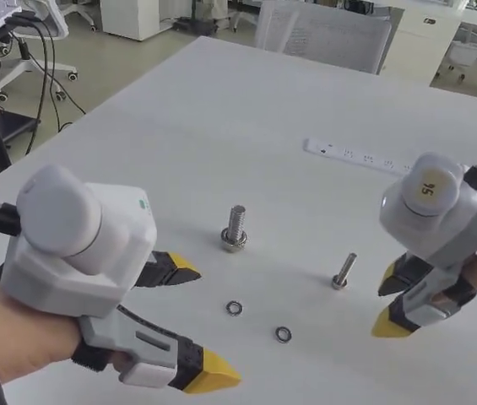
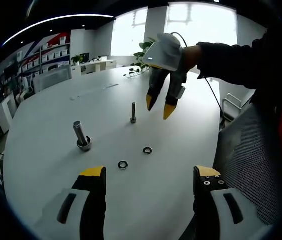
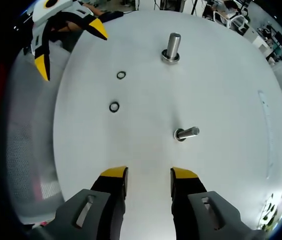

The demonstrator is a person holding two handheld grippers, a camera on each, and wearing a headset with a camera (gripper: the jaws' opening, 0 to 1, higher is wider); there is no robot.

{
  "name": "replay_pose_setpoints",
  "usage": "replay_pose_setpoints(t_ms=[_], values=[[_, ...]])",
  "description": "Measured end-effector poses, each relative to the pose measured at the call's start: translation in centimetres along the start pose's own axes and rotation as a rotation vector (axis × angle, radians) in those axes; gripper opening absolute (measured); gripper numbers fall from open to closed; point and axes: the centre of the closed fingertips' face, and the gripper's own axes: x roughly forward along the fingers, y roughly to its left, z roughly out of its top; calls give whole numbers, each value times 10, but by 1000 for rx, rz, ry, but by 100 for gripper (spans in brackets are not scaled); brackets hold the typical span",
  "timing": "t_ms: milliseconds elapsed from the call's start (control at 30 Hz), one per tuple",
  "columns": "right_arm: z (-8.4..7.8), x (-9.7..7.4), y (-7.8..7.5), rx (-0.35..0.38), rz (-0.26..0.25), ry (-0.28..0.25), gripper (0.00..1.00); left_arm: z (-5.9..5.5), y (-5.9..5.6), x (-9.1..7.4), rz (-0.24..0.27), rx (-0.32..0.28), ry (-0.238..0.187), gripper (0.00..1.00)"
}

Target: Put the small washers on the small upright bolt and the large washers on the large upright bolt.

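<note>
**A:** Where do the bolts stand?

**B:** Both are upright on the white table (image 1: 221, 118). In the head view the large bolt (image 1: 235, 228) is just left of the frame's centre. It is threaded and has a broad ring at its foot; whether that ring is the bolt's own head or a washer, I cannot tell. The small bolt (image 1: 344, 272) is to its right and a little lower in the frame, well apart from it.

**A:** And the washers?

**B:** Two lie flat on the table, below the bolts in the frame. The upper washer (image 1: 234, 308) sits straight below the large bolt. The lower washer (image 1: 284, 334) is down and to the right of it, about midway across between the two bolts. They are apart from each other and touch neither bolt. They look much the same size to me.

**A:** The jaws?

**B:** The left gripper (image 1: 211, 322) takes the lower left of the head view. Its yellow-tipped jaws are spread wide with nothing between them, pointing toward the washers. The right gripper (image 1: 384, 302) is at the right edge, tips pointing down, just right of the small bolt and above the table. Its jaws are parted, less widely than the left's, and empty.

**A:** Anything else?

**B:** A white power strip (image 1: 356, 156) lies in the upper right, beyond the bolts, and a grey mesh chair (image 1: 322, 34) stands at the table's far edge, at the top of the frame
</note>
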Motion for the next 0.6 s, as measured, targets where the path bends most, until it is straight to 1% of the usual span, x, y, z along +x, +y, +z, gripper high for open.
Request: replay_pose_setpoints(t_ms=[100,267,367,600], values=[[2,1,8,-4,8,-3,36,0,0,-1,0,-1,-2,70],[6,2,14,-10,14,-8,36,0,-1,-2,2,4,-5,70],[9,5,21,-20,26,-8,36,0,-1,-2,4,5,-7,70],[28,11,35,-67,45,-17,35,0,0,-2,4,6,-8,70]])
